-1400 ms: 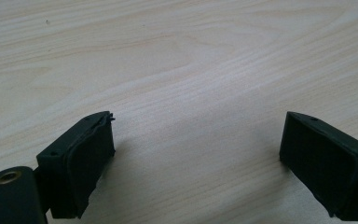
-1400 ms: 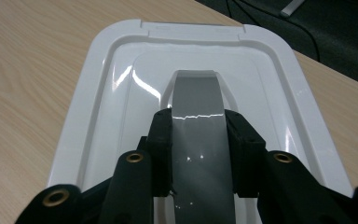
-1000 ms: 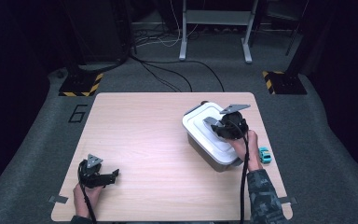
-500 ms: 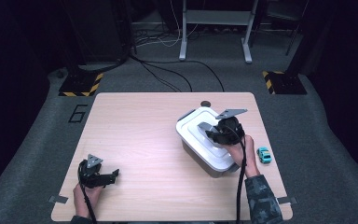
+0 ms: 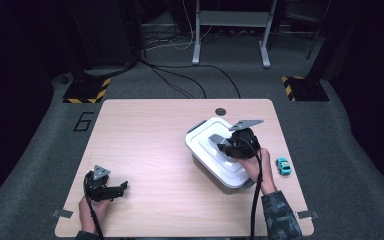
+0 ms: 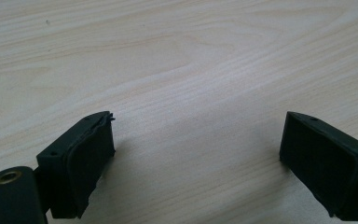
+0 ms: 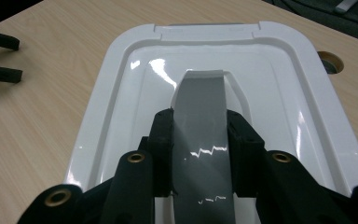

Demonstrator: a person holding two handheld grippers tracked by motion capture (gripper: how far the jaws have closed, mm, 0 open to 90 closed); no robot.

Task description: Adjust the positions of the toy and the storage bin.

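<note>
Two grippers | right gripper (image 5: pixel 228 146) fingers clamp grey handle (image 7: pixel 200 140) | left gripper (image 5: pixel 121 188) fingers wide, empty | table (image 5: pixel 145 130) open between

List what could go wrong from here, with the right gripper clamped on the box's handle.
1. The right gripper holds only the grey handle on the white lid; a lift might pull the lid off, or swing the box.
2. The toy car sits near the table edge beside the box; sliding the box that way could knock it off.
3. The left gripper is open and far away, giving no support.
</note>
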